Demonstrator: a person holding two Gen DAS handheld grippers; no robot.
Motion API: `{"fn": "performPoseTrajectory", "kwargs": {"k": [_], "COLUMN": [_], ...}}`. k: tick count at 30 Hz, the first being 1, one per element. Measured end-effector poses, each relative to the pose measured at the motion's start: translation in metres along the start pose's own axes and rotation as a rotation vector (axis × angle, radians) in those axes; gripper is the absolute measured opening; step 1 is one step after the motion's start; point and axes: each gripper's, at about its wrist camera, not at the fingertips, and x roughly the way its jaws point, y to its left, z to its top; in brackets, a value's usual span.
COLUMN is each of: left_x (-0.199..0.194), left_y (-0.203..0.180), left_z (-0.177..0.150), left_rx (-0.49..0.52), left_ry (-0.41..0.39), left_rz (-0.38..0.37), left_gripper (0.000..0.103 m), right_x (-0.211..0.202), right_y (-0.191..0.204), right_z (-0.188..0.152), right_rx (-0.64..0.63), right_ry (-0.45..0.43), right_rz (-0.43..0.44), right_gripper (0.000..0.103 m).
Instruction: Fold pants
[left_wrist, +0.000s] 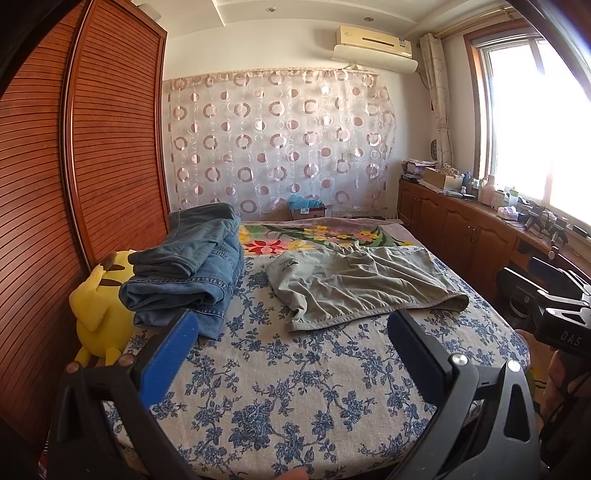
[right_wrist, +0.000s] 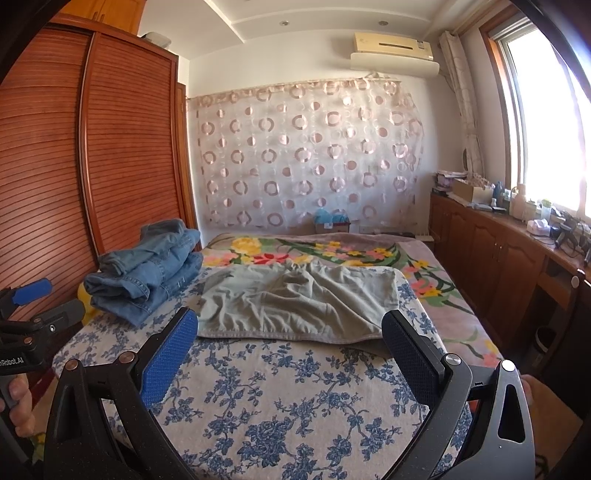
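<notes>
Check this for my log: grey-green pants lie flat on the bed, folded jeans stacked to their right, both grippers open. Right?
One error: the folded jeans sit left of the grey-green pants, by the wardrobe, as the right wrist view shows. The left gripper and right gripper are open.

Counts on the bed

One grey-green pants (right_wrist: 299, 299) at 12 o'clock; one stack of folded jeans (right_wrist: 144, 273) at 10 o'clock; one yellow plush toy (left_wrist: 99, 306); two grippers, left (left_wrist: 291, 332) and right (right_wrist: 291, 332).
</notes>
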Motion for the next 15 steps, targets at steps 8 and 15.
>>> {"fn": "performPoseTrajectory", "kwargs": {"k": [8, 15], "left_x": [-0.0031, -0.0032], "left_y": [-0.0023, -0.0022], "left_z": [0.0019, 0.0022], "left_rx": [0.003, 0.004], "left_ry": [-0.005, -0.005], "left_rz": [0.0, 0.0], "left_gripper": [0.103, 0.103], "right_x": [-0.0006, -0.0012], "right_y": [0.0002, 0.0008], "right_z": [0.0007, 0.0009], "right_rx": [0.0, 0.0], "right_ry": [0.0, -0.001], "right_rz": [0.001, 0.001], "right_gripper": [0.102, 0.102]}}
